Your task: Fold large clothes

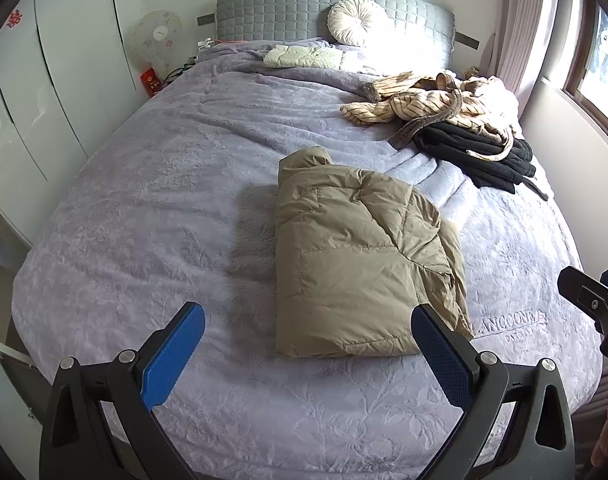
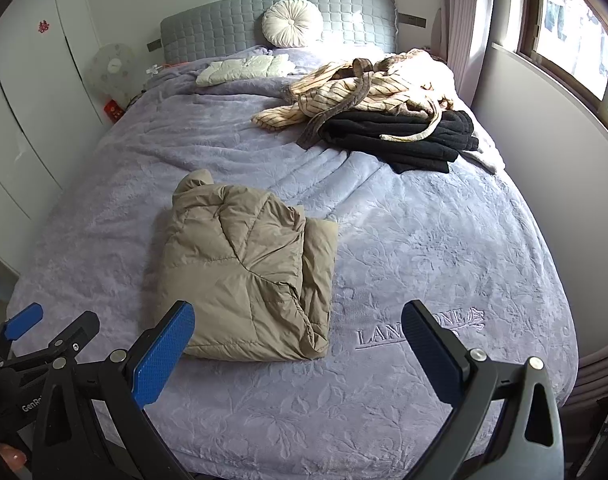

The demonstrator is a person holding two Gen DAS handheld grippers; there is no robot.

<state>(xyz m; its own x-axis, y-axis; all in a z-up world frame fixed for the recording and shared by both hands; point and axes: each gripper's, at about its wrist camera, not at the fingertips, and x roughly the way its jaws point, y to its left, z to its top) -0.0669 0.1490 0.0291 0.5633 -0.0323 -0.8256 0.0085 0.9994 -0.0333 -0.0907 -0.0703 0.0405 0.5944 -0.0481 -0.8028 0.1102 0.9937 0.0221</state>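
A tan puffer jacket (image 1: pixel 356 256) (image 2: pixel 243 276) lies folded into a thick rectangle on the lavender bedspread (image 1: pixel 143 208) (image 2: pixel 424 240), near the foot of the bed. My left gripper (image 1: pixel 308 320) hovers just short of the jacket's near edge, open, with nothing between its blue pads. In the right wrist view my right gripper (image 2: pixel 297 320) is open too, held above the jacket's near right corner and the embroidered lettering (image 2: pixel 416 330). Each gripper shows at the side of the other's view.
A striped beige robe (image 1: pixel 424 100) (image 2: pixel 356 88) sprawls over folded black clothing (image 1: pixel 476 152) (image 2: pixel 404 136) at the far right. A round cushion (image 1: pixel 354 22), a small folded white item (image 1: pixel 299 56), grey headboard, fan (image 1: pixel 155 40), white wardrobe at left, window wall at right.
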